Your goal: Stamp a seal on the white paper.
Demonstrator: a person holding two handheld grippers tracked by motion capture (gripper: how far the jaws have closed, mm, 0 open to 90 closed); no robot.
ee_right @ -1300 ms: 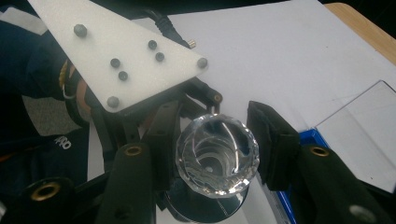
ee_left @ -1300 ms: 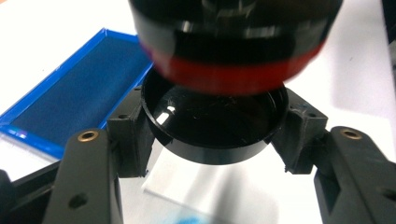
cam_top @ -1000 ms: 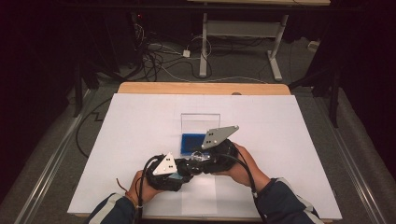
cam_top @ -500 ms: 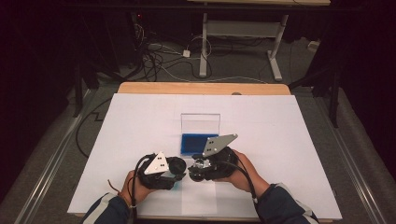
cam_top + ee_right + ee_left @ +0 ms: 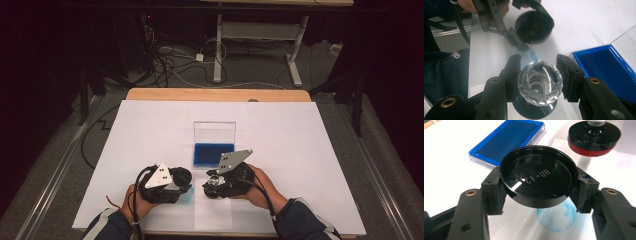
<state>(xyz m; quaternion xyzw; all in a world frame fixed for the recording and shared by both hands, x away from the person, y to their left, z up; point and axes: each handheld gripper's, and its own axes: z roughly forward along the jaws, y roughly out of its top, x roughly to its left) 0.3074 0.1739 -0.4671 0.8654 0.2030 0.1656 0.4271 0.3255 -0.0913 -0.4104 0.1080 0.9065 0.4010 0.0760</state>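
Holding a round black cap [image 5: 538, 176] in the left gripper [image 5: 539, 192], jaws closed on opposite sides of its rim, hollow side up, off the near-left corner of the ink pad [image 5: 506, 141]. Just below the cap, a faint blue round print [image 5: 559, 220] on the paper [image 5: 310, 145].

Clamping the stamp [image 5: 594, 137] in the right gripper [image 5: 540, 77], pads pressed on either side of its clear faceted knob, black disc and red band underneath. Sitting just on the near side of the ink pad, face down, close over the paper; hard to tell whether touching or hovering.

Probably light and rigid, both pieces, hard plastic by the look. Glossy too, so likely slippery under the pads: the knob's facets give small flat seats, but a round knob can twist or tilt in a two-sided grip. Best taken low on the knob, squarely across its widest part, keeping the disc level. Shallow rim on the cap, so grip across the full width as here, not by one edge. Expect wet ink on the stamp face; avoid brushing it against the pads or cap wall. Line up cap and disc flat before pressing together.
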